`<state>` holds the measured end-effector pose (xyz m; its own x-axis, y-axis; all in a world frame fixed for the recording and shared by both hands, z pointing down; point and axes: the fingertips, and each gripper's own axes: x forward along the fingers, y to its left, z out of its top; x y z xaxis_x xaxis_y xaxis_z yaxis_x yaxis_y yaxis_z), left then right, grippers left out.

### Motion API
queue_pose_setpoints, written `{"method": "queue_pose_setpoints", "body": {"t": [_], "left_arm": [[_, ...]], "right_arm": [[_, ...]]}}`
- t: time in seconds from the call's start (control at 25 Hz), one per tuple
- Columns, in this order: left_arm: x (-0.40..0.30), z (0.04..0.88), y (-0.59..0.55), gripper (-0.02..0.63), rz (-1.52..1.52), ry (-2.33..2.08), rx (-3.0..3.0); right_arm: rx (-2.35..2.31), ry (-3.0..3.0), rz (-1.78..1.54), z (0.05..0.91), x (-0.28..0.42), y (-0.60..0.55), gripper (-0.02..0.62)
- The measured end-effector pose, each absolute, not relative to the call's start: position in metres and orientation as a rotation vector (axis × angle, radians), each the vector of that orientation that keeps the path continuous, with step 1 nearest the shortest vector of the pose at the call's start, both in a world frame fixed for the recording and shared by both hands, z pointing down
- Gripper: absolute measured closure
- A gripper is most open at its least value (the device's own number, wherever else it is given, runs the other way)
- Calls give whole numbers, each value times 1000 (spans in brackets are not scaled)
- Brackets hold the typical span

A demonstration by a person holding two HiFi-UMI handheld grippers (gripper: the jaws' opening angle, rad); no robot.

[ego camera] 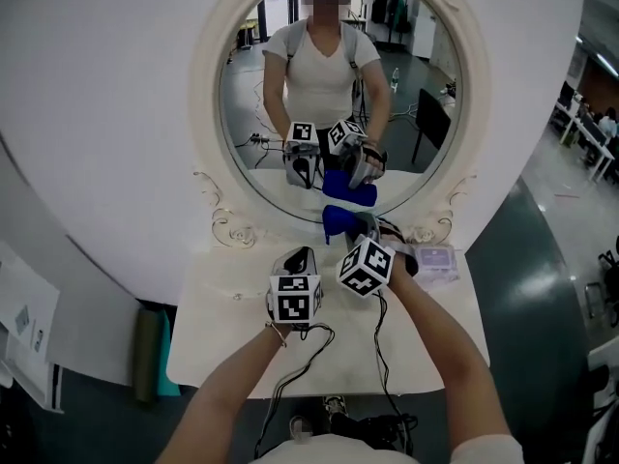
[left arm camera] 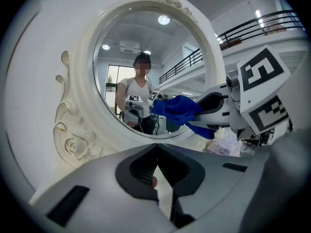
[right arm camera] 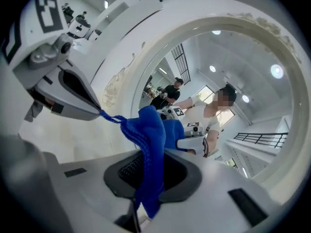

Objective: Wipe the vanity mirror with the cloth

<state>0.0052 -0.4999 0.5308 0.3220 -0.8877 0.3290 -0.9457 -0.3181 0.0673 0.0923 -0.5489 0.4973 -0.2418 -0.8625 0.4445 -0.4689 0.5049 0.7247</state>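
The round vanity mirror (ego camera: 206,95) in its ornate cream frame stands at the back of a white table (ego camera: 218,332). My right gripper (ego camera: 356,227) is shut on a blue cloth (ego camera: 338,220), held just in front of the lower rim of the glass. In the right gripper view the cloth (right arm camera: 148,130) bunches up out of the jaws (right arm camera: 146,195), close to the mirror (right arm camera: 238,81). My left gripper (ego camera: 302,257) sits beside it on the left, shut with nothing between its jaws (left arm camera: 158,181). From there the cloth (left arm camera: 177,109) shows ahead to the right, before the mirror (left arm camera: 146,38).
A clear plastic packet (ego camera: 437,257) lies on the table right of the grippers. Cables (ego camera: 290,385) trail over the table's near edge. A green object (ego camera: 164,356) stands below the table's left side, with papers (ego camera: 24,327) further left.
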Motion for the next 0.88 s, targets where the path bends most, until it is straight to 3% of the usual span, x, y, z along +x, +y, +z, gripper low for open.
{"method": "queue_pose_setpoints", "body": {"t": [0.52, 0.88], "left_arm": [[-22, 410, -405, 601, -122, -1660, 2540], [-25, 436, -320, 601, -141, -1622, 2478]], "right_arm": [[1623, -2650, -86, 368, 83, -425, 529], [1836, -2562, 89, 421, 112, -323, 528]]}}
